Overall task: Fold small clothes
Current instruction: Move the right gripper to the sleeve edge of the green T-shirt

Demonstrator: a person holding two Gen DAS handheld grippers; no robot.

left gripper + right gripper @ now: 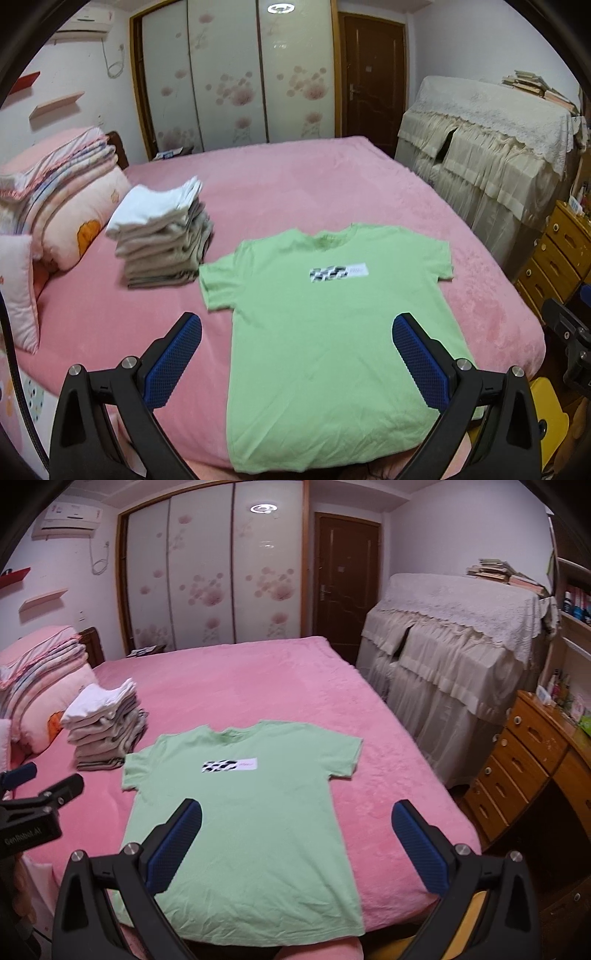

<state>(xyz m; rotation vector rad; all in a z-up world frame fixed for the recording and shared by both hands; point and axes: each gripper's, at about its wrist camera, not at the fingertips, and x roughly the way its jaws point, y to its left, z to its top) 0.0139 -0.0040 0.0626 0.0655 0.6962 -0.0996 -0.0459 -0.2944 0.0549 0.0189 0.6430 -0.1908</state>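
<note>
A light green T-shirt lies flat, front up, on the pink bed, collar away from me and hem at the near edge; it also shows in the right wrist view. It has a small white and black patterned label on the chest. My left gripper is open and empty, held above the shirt's lower half. My right gripper is open and empty above the shirt's lower right part. The left gripper also shows at the left edge of the right wrist view.
A stack of folded white and grey clothes stands on the bed left of the shirt. Pillows and folded blankets lie at the far left. A cloth-covered cabinet and wooden drawers stand to the right of the bed.
</note>
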